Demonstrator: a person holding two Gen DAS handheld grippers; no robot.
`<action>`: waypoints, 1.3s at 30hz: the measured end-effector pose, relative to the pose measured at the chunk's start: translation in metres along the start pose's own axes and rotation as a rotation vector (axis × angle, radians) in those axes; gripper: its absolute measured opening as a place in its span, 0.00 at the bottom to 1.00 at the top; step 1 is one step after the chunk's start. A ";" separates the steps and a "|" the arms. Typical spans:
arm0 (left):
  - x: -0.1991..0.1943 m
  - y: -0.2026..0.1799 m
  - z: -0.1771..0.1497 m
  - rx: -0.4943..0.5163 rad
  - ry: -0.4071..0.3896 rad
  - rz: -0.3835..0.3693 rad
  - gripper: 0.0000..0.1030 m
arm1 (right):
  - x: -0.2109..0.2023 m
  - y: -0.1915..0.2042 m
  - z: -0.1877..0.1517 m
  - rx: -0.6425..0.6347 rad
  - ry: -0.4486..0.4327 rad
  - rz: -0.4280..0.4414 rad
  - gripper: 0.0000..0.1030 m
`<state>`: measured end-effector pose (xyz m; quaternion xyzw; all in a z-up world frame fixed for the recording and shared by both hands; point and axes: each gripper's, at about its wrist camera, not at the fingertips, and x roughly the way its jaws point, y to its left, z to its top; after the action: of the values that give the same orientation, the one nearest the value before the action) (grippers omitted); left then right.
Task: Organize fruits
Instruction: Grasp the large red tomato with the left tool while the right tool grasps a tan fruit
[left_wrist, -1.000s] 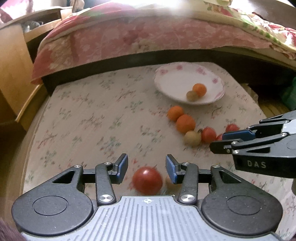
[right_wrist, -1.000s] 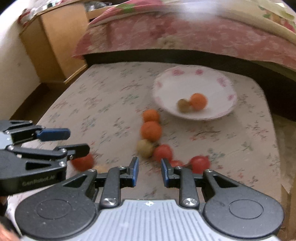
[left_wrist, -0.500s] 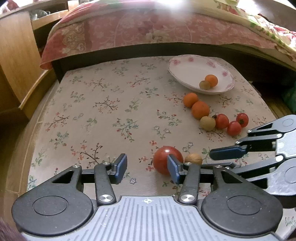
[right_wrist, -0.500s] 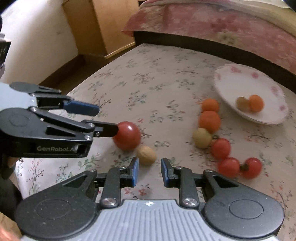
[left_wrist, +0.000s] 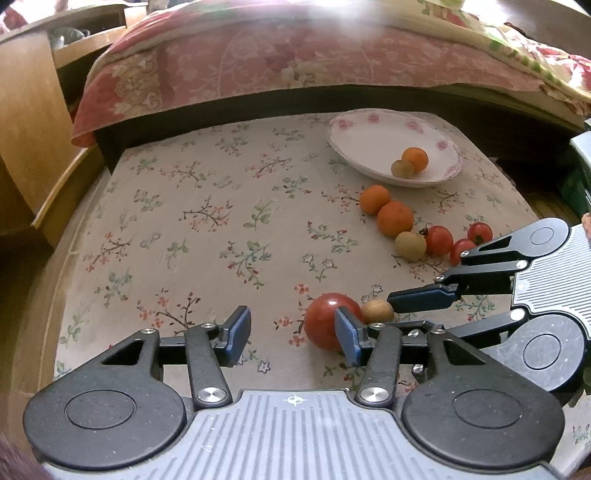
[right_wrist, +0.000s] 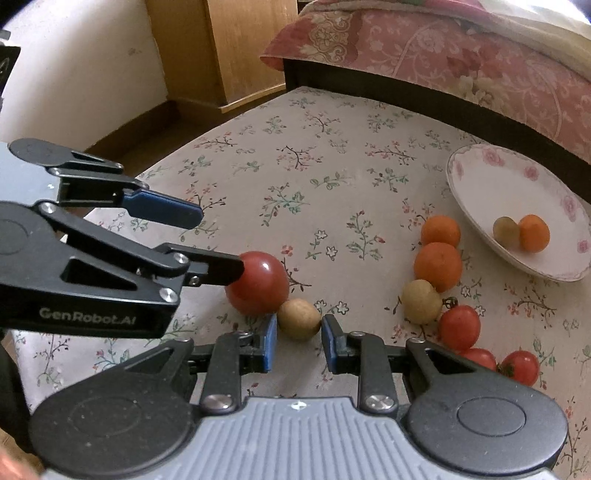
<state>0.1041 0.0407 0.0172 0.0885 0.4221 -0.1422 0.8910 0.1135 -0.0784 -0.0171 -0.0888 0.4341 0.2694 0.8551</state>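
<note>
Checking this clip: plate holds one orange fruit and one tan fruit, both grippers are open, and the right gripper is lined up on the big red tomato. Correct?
Not quite. The right gripper is lined up on the small tan fruit, which sits between its open fingers in the right wrist view. The big red tomato lies at the left gripper. The plate contents and both grippers being open are right.

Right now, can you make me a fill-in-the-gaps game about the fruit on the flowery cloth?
1. The plate holds ___ fruits.
2. The right gripper has its open jaws on either side of the small ___ fruit.
3. The big red tomato lies right of the left gripper, whose jaws are ___.

Missing words: two; brown; open
</note>
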 end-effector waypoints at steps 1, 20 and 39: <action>0.000 0.000 0.000 0.000 0.001 -0.003 0.58 | 0.000 -0.001 0.000 0.006 0.003 0.004 0.26; 0.017 -0.022 -0.002 0.062 0.048 -0.053 0.58 | -0.020 -0.027 -0.013 0.089 0.026 -0.051 0.26; 0.040 -0.025 -0.006 0.049 0.079 -0.044 0.49 | -0.021 -0.035 -0.017 0.118 0.024 -0.050 0.26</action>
<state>0.1161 0.0115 -0.0187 0.1068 0.4551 -0.1684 0.8678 0.1100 -0.1223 -0.0141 -0.0522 0.4569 0.2207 0.8601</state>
